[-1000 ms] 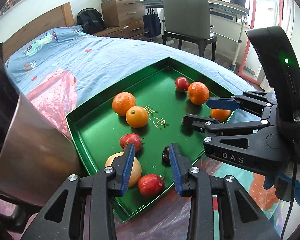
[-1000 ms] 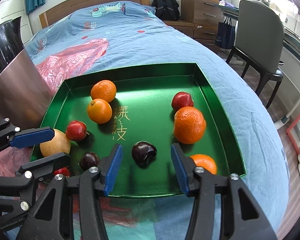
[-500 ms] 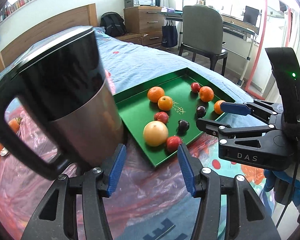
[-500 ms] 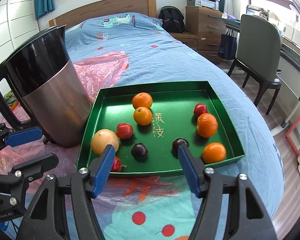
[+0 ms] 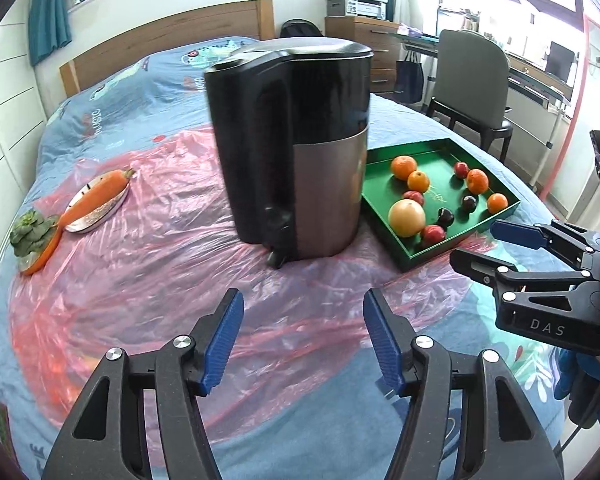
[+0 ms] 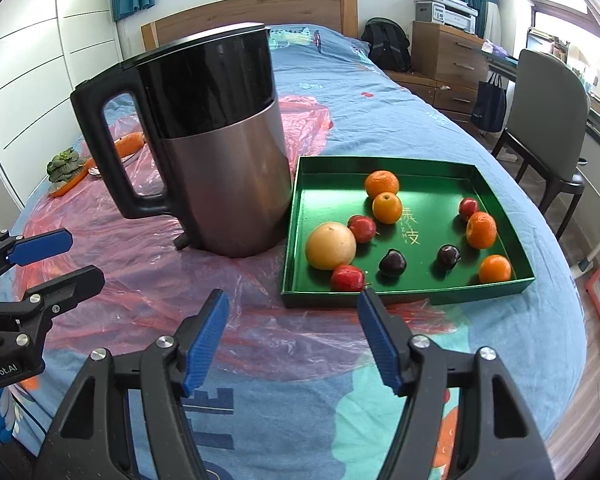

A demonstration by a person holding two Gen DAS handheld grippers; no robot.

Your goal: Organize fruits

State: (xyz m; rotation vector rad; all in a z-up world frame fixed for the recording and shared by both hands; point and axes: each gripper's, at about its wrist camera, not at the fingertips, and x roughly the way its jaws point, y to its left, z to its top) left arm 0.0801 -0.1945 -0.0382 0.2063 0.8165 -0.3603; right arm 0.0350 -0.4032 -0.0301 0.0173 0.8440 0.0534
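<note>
**Over the bed, both grippers empty**

On the bed sits a shallow green cardboard tray (image 6: 496, 286) holding round smooth fruits (image 6: 331, 245). Left gripper (image 5: 303, 340), jaws just opening, and right gripper (image 6: 293, 338) both gape, holding nothing. Fruits likely roll; pinch across the middle, gently.

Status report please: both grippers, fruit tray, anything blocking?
Left hand-held gripper and right hand-held gripper open, empty. Fruit in green tray. Kettle beside tray.

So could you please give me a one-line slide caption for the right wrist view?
Open right gripper hovers empty before a green tray of fruit beside an electric kettle.
</note>
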